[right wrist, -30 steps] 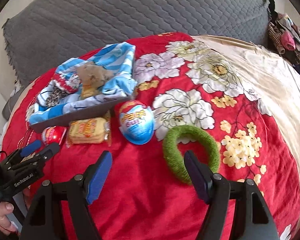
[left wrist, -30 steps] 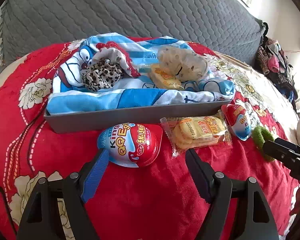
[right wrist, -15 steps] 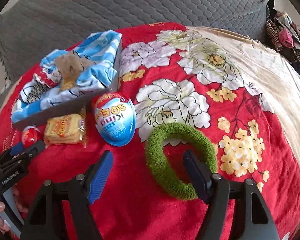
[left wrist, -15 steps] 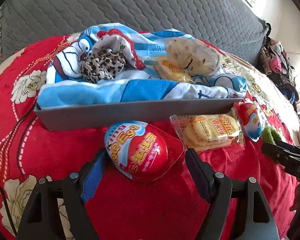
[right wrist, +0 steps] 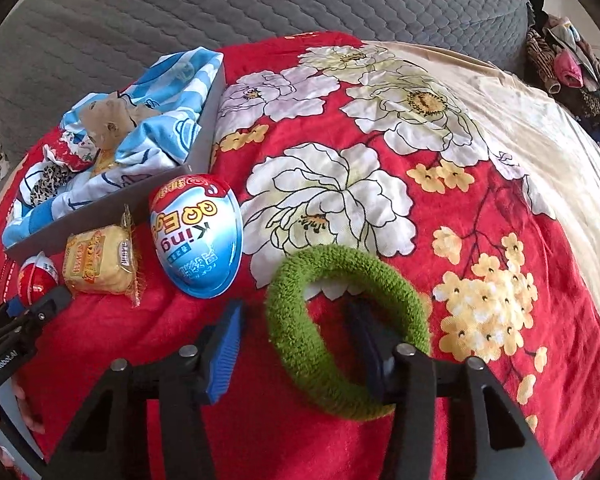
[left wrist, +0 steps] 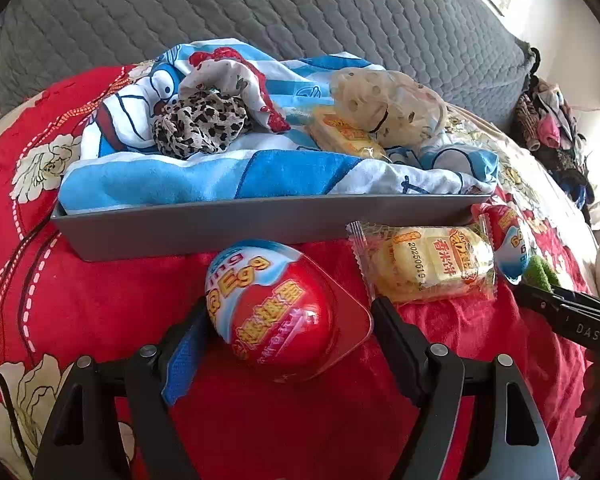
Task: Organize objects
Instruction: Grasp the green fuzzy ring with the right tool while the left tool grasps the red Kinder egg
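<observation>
While the left gripper [left wrist: 288, 334] hangs with fingers spread either side of a red toy egg [left wrist: 274, 312] beside the grey tray [left wrist: 260, 224], the right gripper [right wrist: 296, 336] is closing, one finger inside the green hair band [right wrist: 296, 344] on the red floral blanket [right wrist: 340, 120].

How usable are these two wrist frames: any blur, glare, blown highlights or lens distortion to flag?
Left wrist view: sharp; strong fisheye bend along the grey tray; daylight washes out the top right corner; sheen on the red egg. Right wrist view: also sharp; dark vignette corners; the beige sheet is overexposed; the green ring casts a soft shadow.
</observation>
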Action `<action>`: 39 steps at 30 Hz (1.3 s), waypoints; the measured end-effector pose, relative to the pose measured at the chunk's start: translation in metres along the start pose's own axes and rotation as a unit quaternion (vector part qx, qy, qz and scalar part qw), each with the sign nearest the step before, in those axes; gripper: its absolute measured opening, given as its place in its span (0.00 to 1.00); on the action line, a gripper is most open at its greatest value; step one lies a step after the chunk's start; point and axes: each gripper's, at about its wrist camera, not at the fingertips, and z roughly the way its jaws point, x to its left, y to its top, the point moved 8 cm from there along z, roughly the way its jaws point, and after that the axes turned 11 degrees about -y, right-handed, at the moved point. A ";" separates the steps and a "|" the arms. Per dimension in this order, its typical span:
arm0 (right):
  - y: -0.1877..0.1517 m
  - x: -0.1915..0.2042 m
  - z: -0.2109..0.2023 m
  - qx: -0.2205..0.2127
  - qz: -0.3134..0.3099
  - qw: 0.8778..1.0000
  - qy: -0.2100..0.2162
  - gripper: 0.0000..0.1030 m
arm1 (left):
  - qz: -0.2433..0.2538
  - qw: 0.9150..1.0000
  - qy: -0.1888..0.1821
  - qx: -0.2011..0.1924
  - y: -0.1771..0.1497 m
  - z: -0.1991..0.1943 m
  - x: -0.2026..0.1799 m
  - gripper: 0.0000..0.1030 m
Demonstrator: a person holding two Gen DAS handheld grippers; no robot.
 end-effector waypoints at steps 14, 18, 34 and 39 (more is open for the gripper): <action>0.001 0.000 0.001 0.000 0.003 1.000 0.007 0.24 | 0.002 1.000 -0.010 -0.007 0.000 -0.001 -0.002 0.71; 0.000 0.004 -0.001 0.000 -0.004 1.000 0.012 0.18 | 0.003 1.000 -0.013 -0.007 -0.002 -0.004 -0.002 0.71; -0.004 0.012 -0.013 -0.002 -0.007 0.999 0.042 0.15 | 0.017 0.999 -0.028 -0.008 -0.002 -0.012 -0.008 0.47; -0.005 0.015 -0.016 -0.005 -0.010 0.999 0.046 0.15 | 0.012 0.999 -0.028 -0.008 -0.002 -0.010 -0.006 0.47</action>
